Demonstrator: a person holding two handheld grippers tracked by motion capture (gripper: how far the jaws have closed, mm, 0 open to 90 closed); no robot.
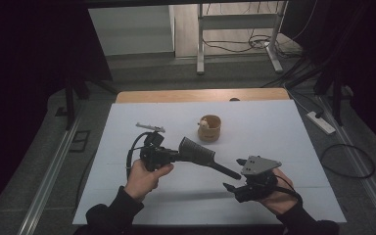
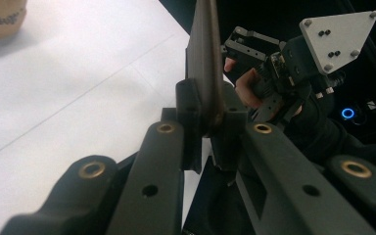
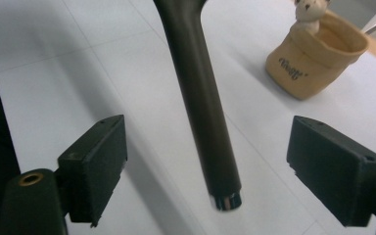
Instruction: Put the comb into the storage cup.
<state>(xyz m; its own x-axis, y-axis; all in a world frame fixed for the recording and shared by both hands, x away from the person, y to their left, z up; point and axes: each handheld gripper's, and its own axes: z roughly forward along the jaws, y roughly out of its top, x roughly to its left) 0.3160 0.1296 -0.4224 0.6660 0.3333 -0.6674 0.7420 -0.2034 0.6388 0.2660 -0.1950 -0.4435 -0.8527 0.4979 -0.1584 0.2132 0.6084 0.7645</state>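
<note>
Jaws of the left gripper [image 2: 204,128] are clamped on the flat head of one dark brush [image 1: 199,151], held above the white table [image 1: 284,127]. Its handle points between the right gripper [image 3: 208,166], whose jaws stand wide apart, touching nothing. One tan cup [image 1: 209,128] with a small toy inside stands beyond.
</note>
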